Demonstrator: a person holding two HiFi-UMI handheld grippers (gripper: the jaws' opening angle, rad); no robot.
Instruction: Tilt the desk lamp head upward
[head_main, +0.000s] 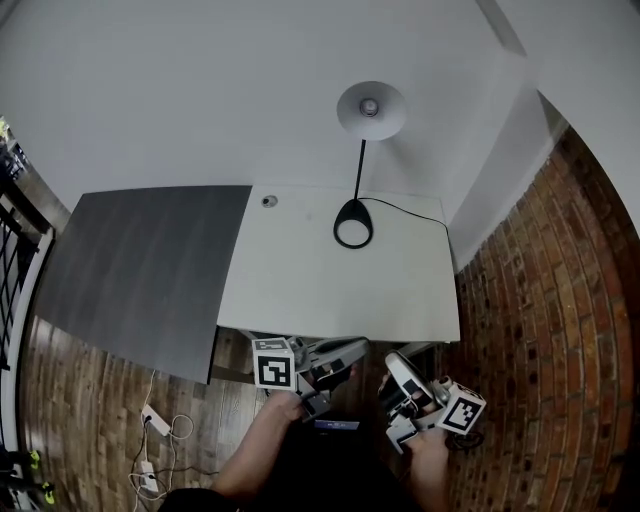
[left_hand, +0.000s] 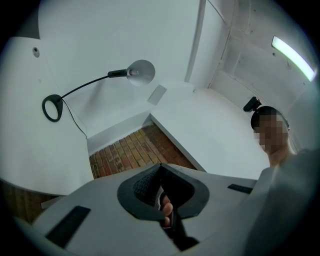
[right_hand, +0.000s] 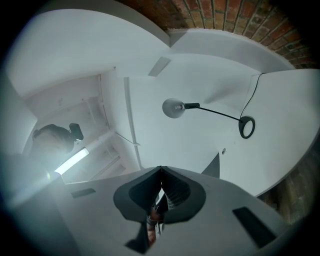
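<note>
Lamp (head_main: 359, 175) on the white desk (head_main: 300, 285), toward its far edge. Ring base (head_main: 352, 223) flat on the top, thin stem (head_main: 361, 155) rising from it, head (head_main: 370, 108) at the stem's top, out over the back edge by the wall. Cord (head_main: 410, 211) runs from the base off to the right.

Angle of the head: not settled. The head view gives a round disc with a small centre; both gripper views show it small and far off.

Left gripper (left_hand: 160, 166): jaws pressed together, nothing between them. Right gripper (right_hand: 161, 169): likewise, tips meeting, empty. You hold both low and close to your body, on the near side of the desk, well apart from the lamp.

Step in hand, as a judgement: no work on the lamp at this moment. The scene fits two readings. Either the head waits to be raised and your approach is to come, or it sits at its new angle and your tools are back at rest.

If the head does need raising, you need a long reach across the whole desk. Part the jaws ahead of the shade rim, and lift lightly so the ring base does not slide.
</note>
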